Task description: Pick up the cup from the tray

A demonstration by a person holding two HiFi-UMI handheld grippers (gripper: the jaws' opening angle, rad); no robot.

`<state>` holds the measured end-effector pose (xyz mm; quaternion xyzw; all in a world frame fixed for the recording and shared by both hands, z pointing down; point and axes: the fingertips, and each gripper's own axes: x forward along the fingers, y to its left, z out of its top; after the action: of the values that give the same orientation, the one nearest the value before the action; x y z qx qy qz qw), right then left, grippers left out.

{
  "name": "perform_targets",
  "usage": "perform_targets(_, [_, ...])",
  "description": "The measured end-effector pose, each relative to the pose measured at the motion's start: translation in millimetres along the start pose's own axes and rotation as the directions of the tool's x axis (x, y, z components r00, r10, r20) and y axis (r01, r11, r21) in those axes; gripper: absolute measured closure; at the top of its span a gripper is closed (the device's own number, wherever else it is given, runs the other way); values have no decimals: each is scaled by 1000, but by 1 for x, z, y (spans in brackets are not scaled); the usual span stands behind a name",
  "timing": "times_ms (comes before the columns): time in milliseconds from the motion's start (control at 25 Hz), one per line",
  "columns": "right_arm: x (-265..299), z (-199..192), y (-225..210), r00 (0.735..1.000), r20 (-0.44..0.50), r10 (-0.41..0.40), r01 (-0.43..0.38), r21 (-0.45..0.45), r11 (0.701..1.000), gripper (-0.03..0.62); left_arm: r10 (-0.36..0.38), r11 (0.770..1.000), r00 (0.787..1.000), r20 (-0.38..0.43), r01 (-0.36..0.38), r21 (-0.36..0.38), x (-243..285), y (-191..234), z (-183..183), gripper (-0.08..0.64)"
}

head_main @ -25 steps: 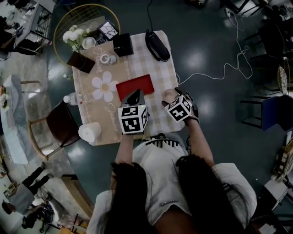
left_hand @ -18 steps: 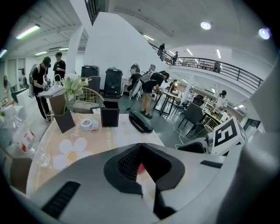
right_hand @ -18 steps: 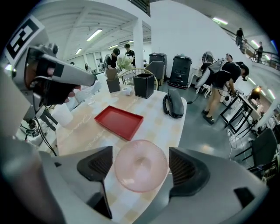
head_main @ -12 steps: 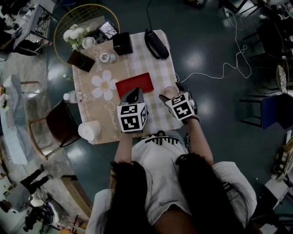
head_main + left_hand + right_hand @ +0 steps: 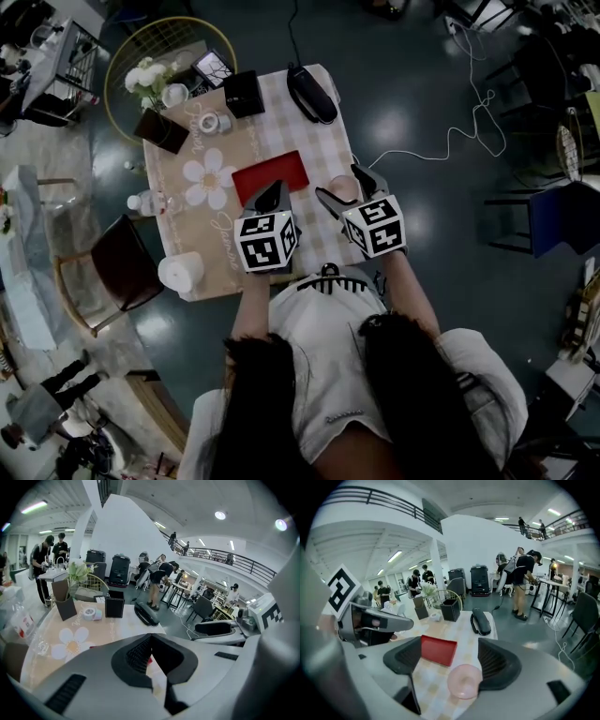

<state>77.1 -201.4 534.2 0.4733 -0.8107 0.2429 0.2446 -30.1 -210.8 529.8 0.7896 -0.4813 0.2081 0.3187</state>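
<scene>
Cup (image 5: 465, 680), pink, stands on the worktop (image 5: 425, 665) just beside the red tray (image 5: 438, 649) (not on it) between the right claw's (image 5: 453, 660) spread jaws, nearer one jaw, so centring before a gentle squeeze looks wise.

Large open-plan indoor hall, looking like shared lab or office workspace. Upper-floor walkway with dark metal railing (image 5: 234, 560) running along white wall, figures standing up there. Long ceiling strip light (image 5: 33, 506) glowing overhead. Groups of people (image 5: 525, 571) standing and bending over high tables. Tall black machines (image 5: 120, 570) lining wall. Glossy dark floor (image 5: 422, 84) reflecting lamps. Small table in checked cloth (image 5: 328, 150) sitting mid-hall.
</scene>
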Motion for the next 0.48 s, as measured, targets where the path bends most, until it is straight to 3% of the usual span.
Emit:
perform_targets(80, [-4,1,4,1000,22,-8,7,42,999,255,-9,999,1000,10,10,-34,-2,1,2,552])
perform_targets(160, [-8,1,5,998,43,-38,35,54,998,389,-12,998,1000,24,14,-64,-5,3,4,552])
perform_targets(360, [-8,-4,12,999,27,-43,42,42,998,574,0,997,999,45,4,-72,-10,9,8,552])
perform_targets(480, [-7,-10,15,1000,2,-20,20,48,999,583,-3,998,999,52,6,-63,-13,6,7,552])
